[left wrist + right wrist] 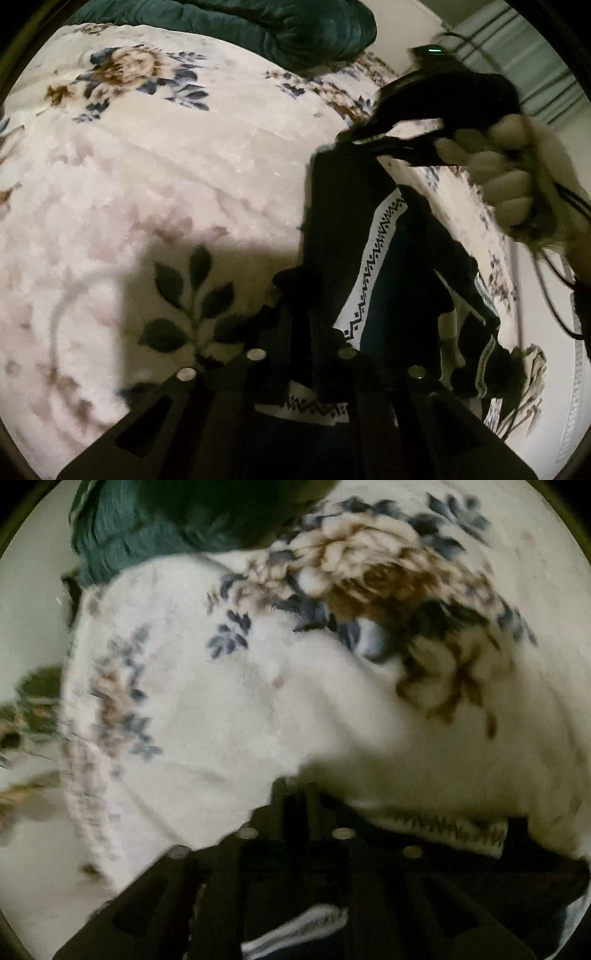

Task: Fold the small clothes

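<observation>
Black garment (pixel 354 236) with white patterned trim hangs stretched between both claws, above the bed (pixel 166 177).
Left claw (pixel 314 291) and right claw (pixel 299 797) both clench its top edge; it trails downward.

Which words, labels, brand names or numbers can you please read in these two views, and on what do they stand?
None: no readable text in either view.
Dark garment: its white band carries only a zigzag pattern, no letters.
Blanket: flower print only.
Green cloth: plain.
Right wrist view: blurred, so any small print there would not be readable.
</observation>
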`<state>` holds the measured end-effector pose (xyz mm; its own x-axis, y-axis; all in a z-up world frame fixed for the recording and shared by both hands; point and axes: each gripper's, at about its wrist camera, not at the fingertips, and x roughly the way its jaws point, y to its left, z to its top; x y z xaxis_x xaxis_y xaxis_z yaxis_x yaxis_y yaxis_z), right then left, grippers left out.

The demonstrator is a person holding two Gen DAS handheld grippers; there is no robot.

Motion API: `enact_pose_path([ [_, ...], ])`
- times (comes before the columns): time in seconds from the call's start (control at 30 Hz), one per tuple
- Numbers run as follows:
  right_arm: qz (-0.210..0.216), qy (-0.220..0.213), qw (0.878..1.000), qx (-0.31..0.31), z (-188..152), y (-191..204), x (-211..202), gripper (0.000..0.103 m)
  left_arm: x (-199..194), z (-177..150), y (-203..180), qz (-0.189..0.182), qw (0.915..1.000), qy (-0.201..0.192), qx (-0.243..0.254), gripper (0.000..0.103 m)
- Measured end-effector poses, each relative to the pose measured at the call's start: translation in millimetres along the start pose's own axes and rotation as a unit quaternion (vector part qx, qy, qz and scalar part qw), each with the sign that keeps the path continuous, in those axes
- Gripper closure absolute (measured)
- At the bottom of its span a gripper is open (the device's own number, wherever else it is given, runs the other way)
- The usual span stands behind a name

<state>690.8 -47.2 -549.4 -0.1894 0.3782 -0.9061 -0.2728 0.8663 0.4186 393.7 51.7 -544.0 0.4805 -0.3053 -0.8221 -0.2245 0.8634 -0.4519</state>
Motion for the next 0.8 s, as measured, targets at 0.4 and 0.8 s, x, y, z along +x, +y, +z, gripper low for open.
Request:
enact_pose_path([
  [0.4, -0.084, -0.032, 0.992, 0.087, -175.7, -164.0, -119.6, 0.037, -31.1, -26.8, -37.9, -0.04, 0.9989, 0.012, -0.021, 0.051],
  [0.8, -0.115, -0.016, 0.992, 0.045, -227.0, -218.5, -85.5, 0.055, 40.5, -30.0, -69.6, -0.059, 0.9924, 0.041, -0.1, 0.091],
])
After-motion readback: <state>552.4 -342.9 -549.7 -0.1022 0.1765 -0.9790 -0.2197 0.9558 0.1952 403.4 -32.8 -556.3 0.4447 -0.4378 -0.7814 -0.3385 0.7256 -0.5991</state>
